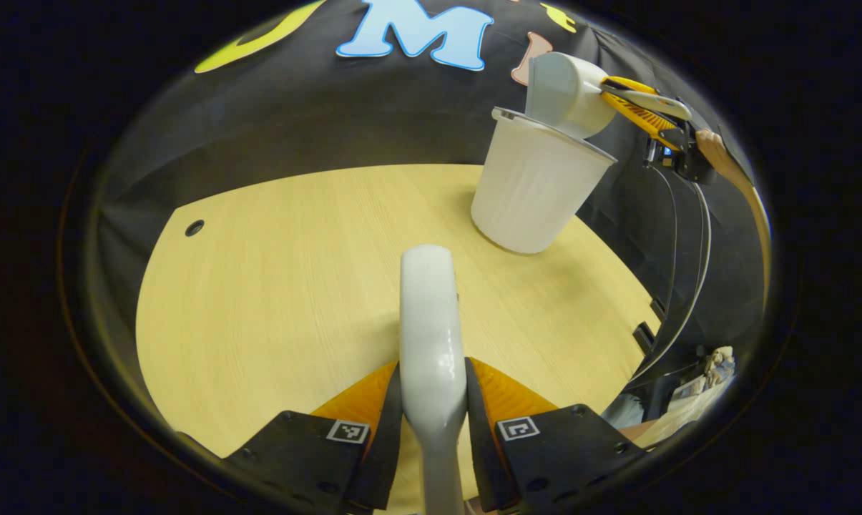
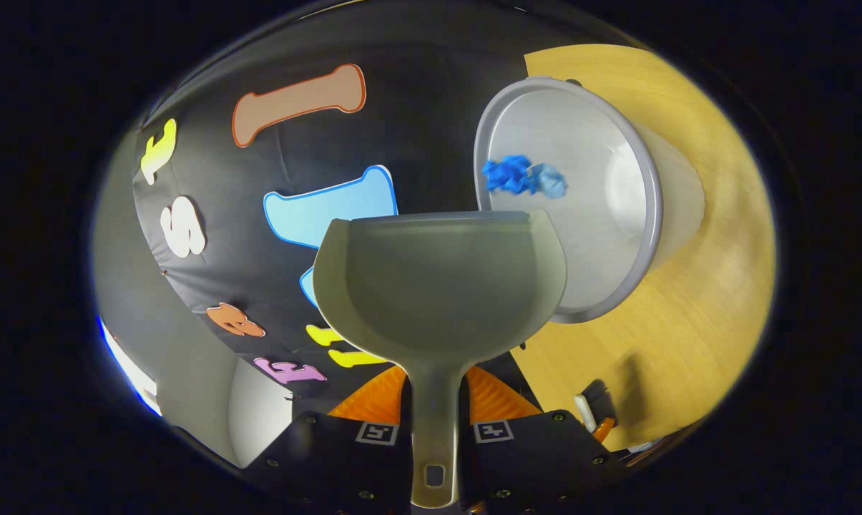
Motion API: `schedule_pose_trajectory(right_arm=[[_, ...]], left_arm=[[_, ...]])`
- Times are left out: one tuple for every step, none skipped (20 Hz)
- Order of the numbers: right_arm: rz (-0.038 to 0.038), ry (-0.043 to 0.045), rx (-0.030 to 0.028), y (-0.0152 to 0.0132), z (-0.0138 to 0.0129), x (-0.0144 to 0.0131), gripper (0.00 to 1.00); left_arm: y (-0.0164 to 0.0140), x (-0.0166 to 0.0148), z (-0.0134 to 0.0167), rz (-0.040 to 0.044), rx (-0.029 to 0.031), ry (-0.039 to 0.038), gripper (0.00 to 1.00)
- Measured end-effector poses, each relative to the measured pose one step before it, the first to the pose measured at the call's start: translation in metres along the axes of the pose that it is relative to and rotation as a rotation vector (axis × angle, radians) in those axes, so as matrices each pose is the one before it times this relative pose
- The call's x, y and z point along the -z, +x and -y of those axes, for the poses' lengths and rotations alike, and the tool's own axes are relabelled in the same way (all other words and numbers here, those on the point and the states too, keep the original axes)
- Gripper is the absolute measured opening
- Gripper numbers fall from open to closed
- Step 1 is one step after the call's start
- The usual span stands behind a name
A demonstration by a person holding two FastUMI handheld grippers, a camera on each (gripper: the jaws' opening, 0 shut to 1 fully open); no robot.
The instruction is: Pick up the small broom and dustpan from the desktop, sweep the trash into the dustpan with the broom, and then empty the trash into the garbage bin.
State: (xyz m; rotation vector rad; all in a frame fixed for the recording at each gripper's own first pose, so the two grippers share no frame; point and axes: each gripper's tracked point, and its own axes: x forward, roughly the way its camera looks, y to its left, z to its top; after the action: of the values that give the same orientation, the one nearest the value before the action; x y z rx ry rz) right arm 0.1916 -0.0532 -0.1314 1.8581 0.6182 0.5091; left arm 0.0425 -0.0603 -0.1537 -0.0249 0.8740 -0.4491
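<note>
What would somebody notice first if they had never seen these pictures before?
Probably the crumpled blue trash seen inside the white garbage bin, just past the lip of the tipped dustpan that the right tongs clamp by its handle. In the left gripper view, the left tongs grip the broom handle above the wooden desktop.

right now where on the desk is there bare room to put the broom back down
The widest bare patch of desktop runs from the broom handle in the left gripper out to the cable hole and the back edge. It is crowded by the garbage bin, where the right gripper tips the dustpan over the rim.
</note>
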Motion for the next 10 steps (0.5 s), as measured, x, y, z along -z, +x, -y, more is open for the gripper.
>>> schedule_pose_trajectory(right_arm=[[0.0008, 0.01167, -0.01489, 0.00063, -0.0012, 0.0021, 0.24], [0.00533, 0.01582, -0.01331, 0.00034, -0.00092, 0.0002, 0.24], [0.0038, 0.02145, -0.01303, 0.00087, -0.00197, 0.00265, 0.24], [-0.00071, 0.00776, -0.00587, 0.00088, -0.00022, 0.00242, 0.24], [-0.00933, -0.00938, 0.00568, 0.00029, 0.0018, 0.00622, 0.24], [-0.00761, -0.01339, 0.01297, 0.00009, 0.00297, 0.00492, 0.24], [-0.00488, -0.01715, 0.01268, -0.00057, 0.00477, 0.00681, 0.24], [-0.00234, -0.02135, 0.01212, -0.0018, 0.00407, 0.00594, 0.24], [-0.00207, -0.03308, 0.00533, -0.0008, 0.00124, 0.00644, 0.24], [0.0009, -0.03157, 0.0024, -0.00048, 0.00027, 0.00708, 0.24]], left_arm=[[-0.00142, 0.00142, -0.00048, 0.00116, -0.00194, -0.00065, 0.48], [-0.00116, 0.00052, -0.00104, 0.00154, 0.00011, -0.00312, 0.48], [-0.00155, 0.00086, -0.00048, -0.00005, -0.00022, -0.00372, 0.48], [-0.00145, 0.00155, -0.00114, 0.00056, -0.0005, -0.0025, 0.51], [-0.0014, 0.00051, -0.00114, 0.00264, -0.0009, -0.00074, 0.48], [-0.00069, 0.00039, -0.00158, 0.00438, -0.00256, -0.00043, 0.51], [-0.00158, -0.00057, -0.00272, 0.00428, -0.00155, -0.00076, 0.48], [-0.00008, 0.00136, -0.0024, 0.00225, -0.00473, -0.00141, 0.48], [-0.00012, 0.00104, -0.00271, 0.00276, -0.00261, -0.0029, 0.51], [0.00046, 0.00229, -0.00184, 0.00225, -0.00428, -0.00053, 0.48]])
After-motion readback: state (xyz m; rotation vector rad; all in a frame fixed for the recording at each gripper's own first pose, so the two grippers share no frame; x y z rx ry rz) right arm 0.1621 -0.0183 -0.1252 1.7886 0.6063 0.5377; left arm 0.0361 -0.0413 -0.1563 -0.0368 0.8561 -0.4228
